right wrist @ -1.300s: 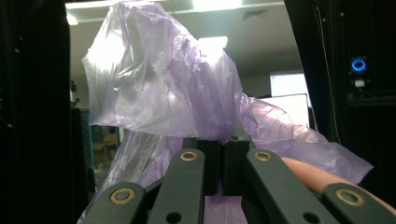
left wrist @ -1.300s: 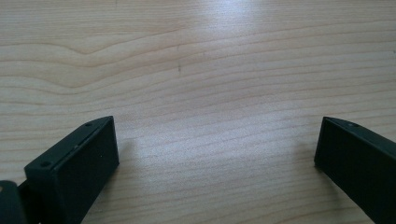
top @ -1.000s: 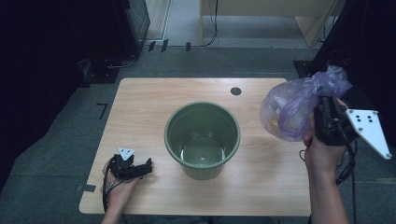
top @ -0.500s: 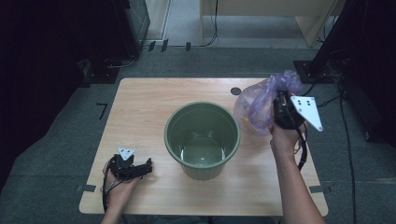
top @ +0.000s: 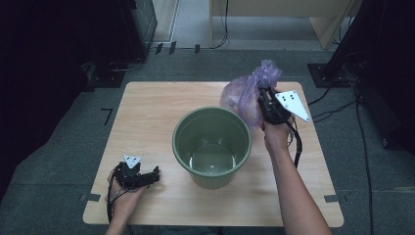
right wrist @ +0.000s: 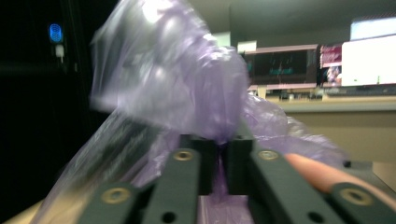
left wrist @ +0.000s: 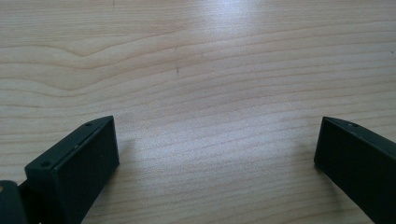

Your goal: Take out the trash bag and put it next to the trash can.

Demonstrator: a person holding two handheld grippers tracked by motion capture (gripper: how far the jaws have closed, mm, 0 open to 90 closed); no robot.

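On the worktop (top: 147, 122) a green bucket (top: 212, 147) stands upright near the middle, and its inside looks empty. The right tool (top: 263, 95) is at about 2 o'clock from the bucket, just past its rim and above the worktop. It grips a purple bag (top: 242, 95) by the gathered neck. In the right gripper view the jaws stand very near each other with the twisted plastic of the bag (right wrist: 187, 88) pinched between them; they have just been opening a little, but the plastic is between the pads and is held. The body of the bag hangs to the left of the tool, partly over the far right rim of the bucket. The left tool (top: 139, 176) lies on the worktop at about 8 o'clock from the bucket, well apart from it. Its jaws are wide open, with bare wood (left wrist: 210, 116) between them.
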